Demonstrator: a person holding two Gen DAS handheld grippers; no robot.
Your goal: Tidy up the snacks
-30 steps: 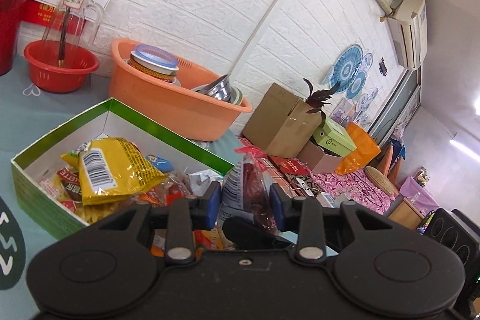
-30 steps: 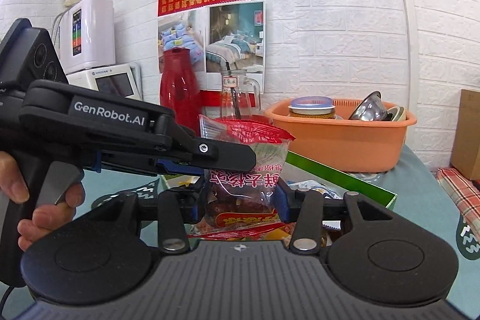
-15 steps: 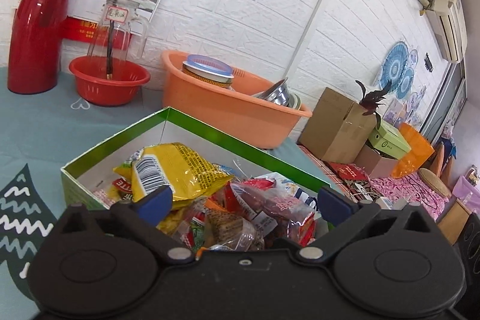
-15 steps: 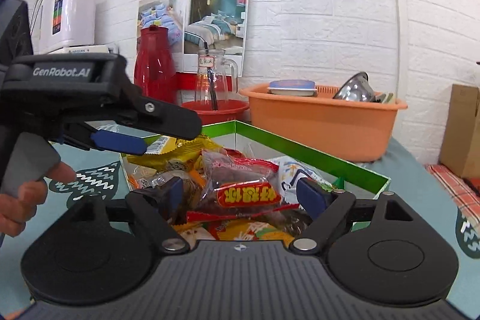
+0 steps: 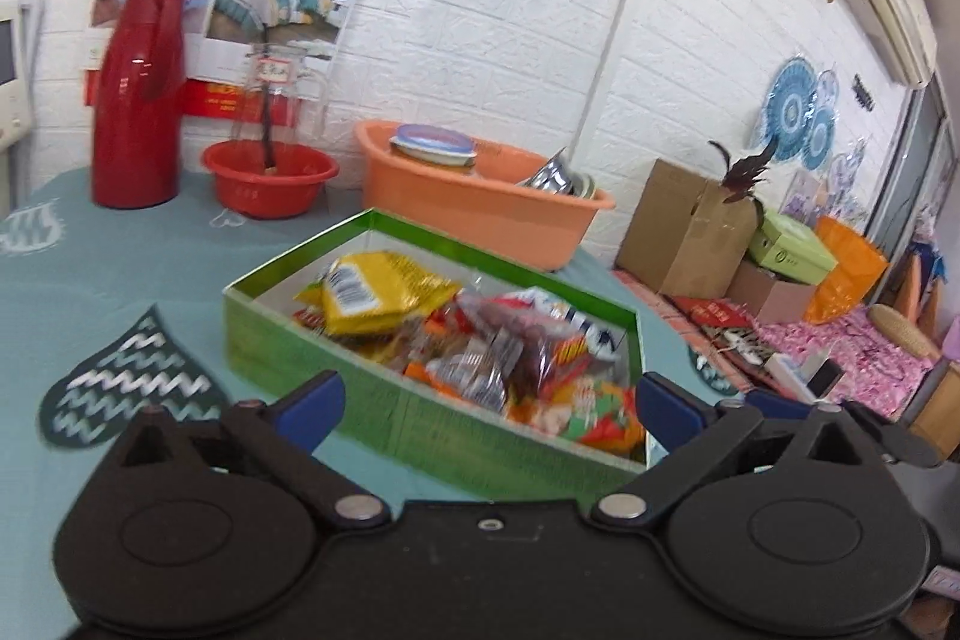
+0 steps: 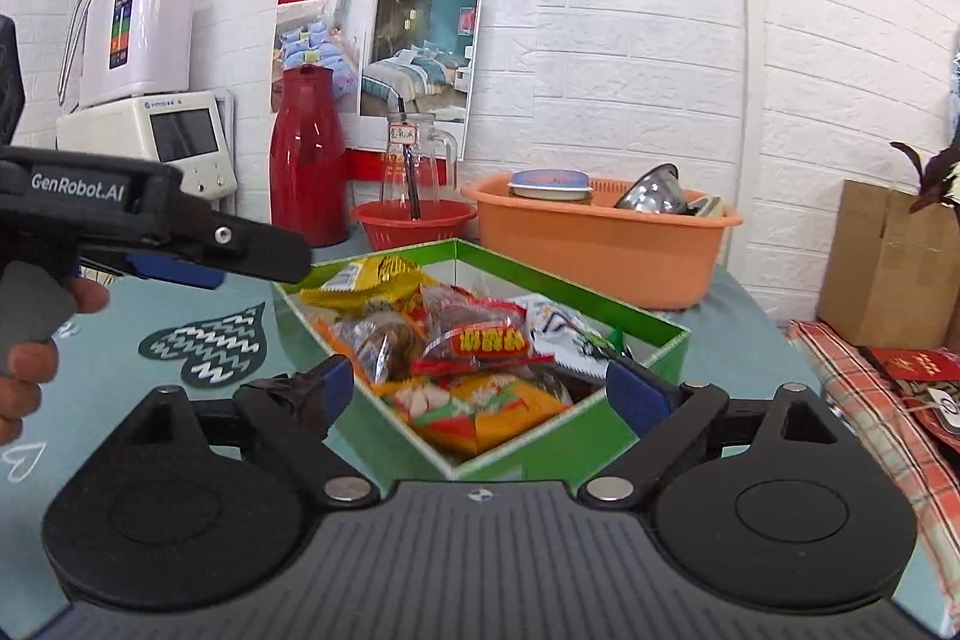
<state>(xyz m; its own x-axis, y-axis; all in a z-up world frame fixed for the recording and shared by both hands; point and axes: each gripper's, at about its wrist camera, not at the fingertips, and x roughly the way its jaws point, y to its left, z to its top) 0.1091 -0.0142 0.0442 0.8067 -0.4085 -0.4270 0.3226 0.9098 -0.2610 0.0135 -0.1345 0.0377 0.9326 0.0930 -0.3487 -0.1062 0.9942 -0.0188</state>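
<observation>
A green box (image 5: 336, 370) with white inside walls stands on the teal tablecloth, filled with several snack packets; it also shows in the right wrist view (image 6: 654, 322). A yellow bag (image 5: 378, 289) lies at its far left, and a clear bag of red dates with a red label (image 5: 540, 346) lies on top; the date bag also shows in the right wrist view (image 6: 480, 334). My left gripper (image 5: 489, 403) is open and empty, held back in front of the box. My right gripper (image 6: 477, 391) is open and empty before the box's near corner. The left gripper also shows in the right wrist view (image 6: 198, 250).
An orange basin (image 5: 480, 208) with a tin and metal bowls stands behind the box. A red bowl holding a glass pitcher (image 5: 270, 184) and a red thermos (image 5: 138, 100) stand at the back left. Cardboard boxes (image 5: 690, 226) sit to the right, past the table edge.
Both grippers were shut on the date bag a second ago. They opened, the bag dropped onto the pile in the box, and both grippers have drawn back from the box.
</observation>
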